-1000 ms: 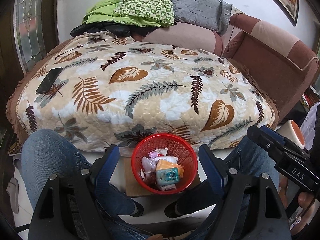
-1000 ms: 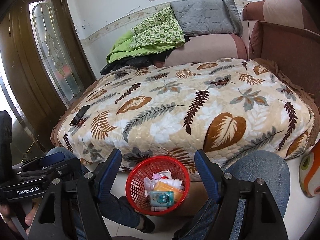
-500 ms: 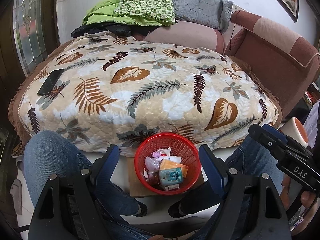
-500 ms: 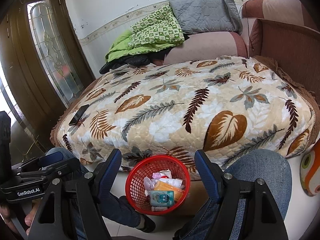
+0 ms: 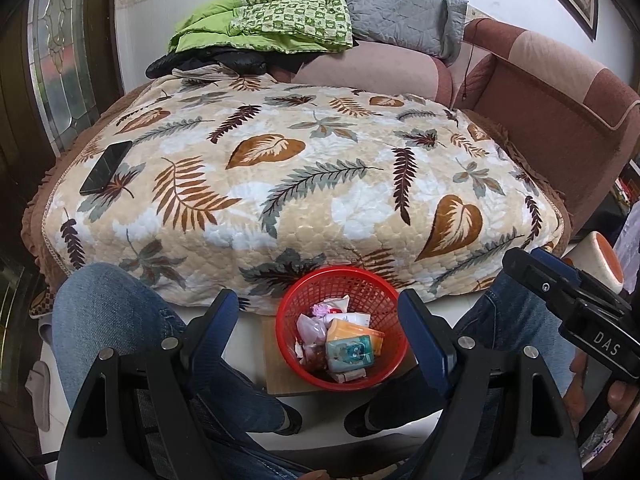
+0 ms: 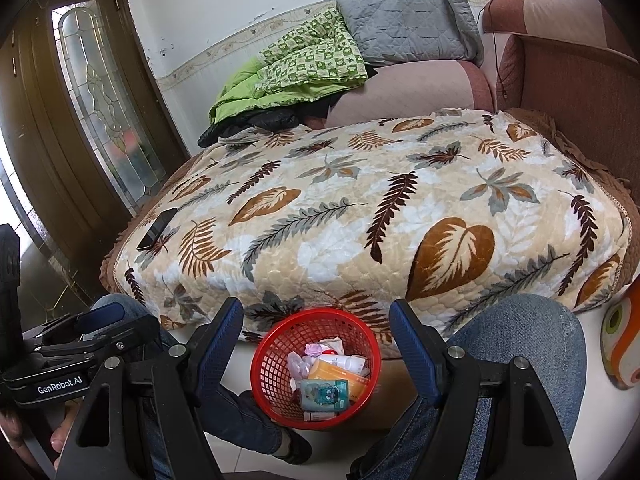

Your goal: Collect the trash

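A red mesh basket [image 5: 362,280] [image 6: 276,364] stands on the floor between a seated person's feet, in front of the leaf-patterned cover. It holds several wrappers and packets, with a teal packet [image 5: 349,354] [image 6: 324,394] on top. My left gripper [image 5: 320,320] hangs above the basket, open, with nothing between its blue fingers. My right gripper [image 6: 316,332] is likewise open and empty over the basket. Each gripper shows at the edge of the other's view.
A leaf-patterned cover [image 5: 280,176] lies over a low table or bed, with a black phone [image 5: 106,166] [image 6: 157,229] near its left edge. Folded green and grey blankets [image 5: 280,20] sit on a sofa [image 5: 560,92] behind. The person's jeans-clad knees [image 5: 104,312] [image 6: 520,344] flank the basket.
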Available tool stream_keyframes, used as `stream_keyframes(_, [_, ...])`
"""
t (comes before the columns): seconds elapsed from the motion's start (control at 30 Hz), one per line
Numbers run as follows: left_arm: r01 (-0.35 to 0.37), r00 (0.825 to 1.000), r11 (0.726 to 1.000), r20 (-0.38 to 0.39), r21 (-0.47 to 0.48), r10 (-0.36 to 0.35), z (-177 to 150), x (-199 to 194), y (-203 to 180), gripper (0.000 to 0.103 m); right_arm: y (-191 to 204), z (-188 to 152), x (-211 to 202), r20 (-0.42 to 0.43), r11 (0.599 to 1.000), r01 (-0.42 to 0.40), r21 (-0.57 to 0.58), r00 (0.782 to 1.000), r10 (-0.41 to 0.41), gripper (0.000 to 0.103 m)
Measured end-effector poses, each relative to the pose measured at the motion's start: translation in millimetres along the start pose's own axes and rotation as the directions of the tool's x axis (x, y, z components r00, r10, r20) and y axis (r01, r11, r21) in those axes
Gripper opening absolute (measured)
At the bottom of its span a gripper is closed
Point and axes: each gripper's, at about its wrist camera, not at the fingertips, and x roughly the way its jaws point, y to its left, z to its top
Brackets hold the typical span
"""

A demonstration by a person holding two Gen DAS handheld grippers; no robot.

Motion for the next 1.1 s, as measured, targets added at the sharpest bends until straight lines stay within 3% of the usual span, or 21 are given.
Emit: stream_keyframes(1.1, [-0.015, 1.000, 1.000, 0.001, 0.010, 0.015, 2, 12, 16, 0.081, 0, -5, 13, -0.014, 1.000, -0.007, 0.004, 1.000, 0.007, 0.079])
